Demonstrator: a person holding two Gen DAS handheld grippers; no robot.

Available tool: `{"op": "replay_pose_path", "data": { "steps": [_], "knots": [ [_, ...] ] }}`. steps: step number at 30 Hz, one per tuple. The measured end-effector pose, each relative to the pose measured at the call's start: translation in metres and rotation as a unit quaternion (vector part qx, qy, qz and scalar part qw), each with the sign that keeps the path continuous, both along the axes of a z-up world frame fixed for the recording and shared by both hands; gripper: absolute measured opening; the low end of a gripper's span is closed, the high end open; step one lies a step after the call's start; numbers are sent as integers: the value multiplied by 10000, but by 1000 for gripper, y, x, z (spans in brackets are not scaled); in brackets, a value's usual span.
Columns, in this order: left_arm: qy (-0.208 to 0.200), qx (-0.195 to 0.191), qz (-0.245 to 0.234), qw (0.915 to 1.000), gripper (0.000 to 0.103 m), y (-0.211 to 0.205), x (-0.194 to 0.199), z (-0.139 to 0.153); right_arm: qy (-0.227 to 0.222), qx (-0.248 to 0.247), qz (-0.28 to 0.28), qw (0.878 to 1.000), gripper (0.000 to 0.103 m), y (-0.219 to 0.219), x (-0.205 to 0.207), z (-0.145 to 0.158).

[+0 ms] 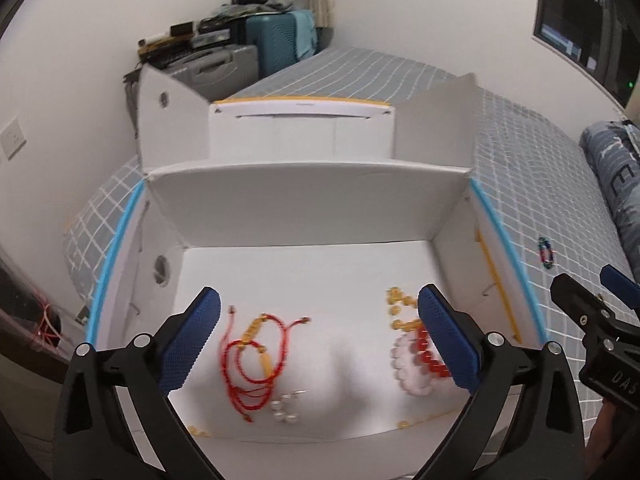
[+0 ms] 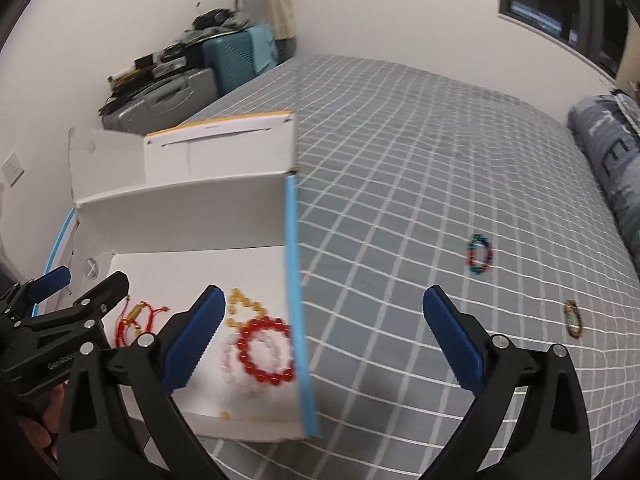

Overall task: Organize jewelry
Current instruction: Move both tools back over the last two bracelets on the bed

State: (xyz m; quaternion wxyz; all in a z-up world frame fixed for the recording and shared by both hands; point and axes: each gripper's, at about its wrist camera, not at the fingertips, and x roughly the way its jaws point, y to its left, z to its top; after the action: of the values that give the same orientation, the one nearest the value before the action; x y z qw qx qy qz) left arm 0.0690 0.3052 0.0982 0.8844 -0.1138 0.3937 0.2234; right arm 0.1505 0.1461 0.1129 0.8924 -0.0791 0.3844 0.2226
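An open white box [image 1: 304, 208] [image 2: 184, 216] lies on the bed. In it lie red cord bracelets [image 1: 252, 352] [image 2: 138, 318], small pearls [image 1: 285, 410], yellow beads [image 1: 398, 302] [image 2: 244, 304], a red bead bracelet [image 1: 430, 354] [image 2: 264, 350] and a pale pink one [image 1: 412, 376] [image 2: 228, 354]. My left gripper [image 1: 320, 340] is open and empty above the box floor. My right gripper [image 2: 324, 340] is open and empty over the box's right wall. A multicoloured bead bracelet [image 2: 479, 254] [image 1: 546, 254] and a brownish bracelet [image 2: 573, 318] lie on the bedspread to the right.
The grey checked bedspread [image 2: 420, 160] stretches right of the box. A rolled blue quilt [image 2: 608, 160] lies at the far right. Suitcases [image 2: 228, 60] with clutter stand by the back wall. The box's lid flaps [image 1: 436, 120] stand up behind it.
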Motion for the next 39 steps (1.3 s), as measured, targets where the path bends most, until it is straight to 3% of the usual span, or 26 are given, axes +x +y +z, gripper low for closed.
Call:
{"op": "replay_pose_path", "data": {
  "steps": [11, 24, 33, 39],
  "knots": [
    [-281, 27, -639, 9976, 97, -74, 22, 18, -78, 45, -658, 9978, 95, -89, 6, 8],
    [-328, -84, -1568, 9870, 97, -186, 69, 18, -120, 7, -1412, 9899, 95, -206, 14, 3],
    [5, -14, -2115, 9774, 97, -255, 138, -7, 168, -22, -1915, 9813, 95, -273, 45, -27],
    [292, -272, -2315, 9720, 97, -275, 191, -37, 550, -35, -2159, 9749, 95, -305, 86, -57]
  ]
}}
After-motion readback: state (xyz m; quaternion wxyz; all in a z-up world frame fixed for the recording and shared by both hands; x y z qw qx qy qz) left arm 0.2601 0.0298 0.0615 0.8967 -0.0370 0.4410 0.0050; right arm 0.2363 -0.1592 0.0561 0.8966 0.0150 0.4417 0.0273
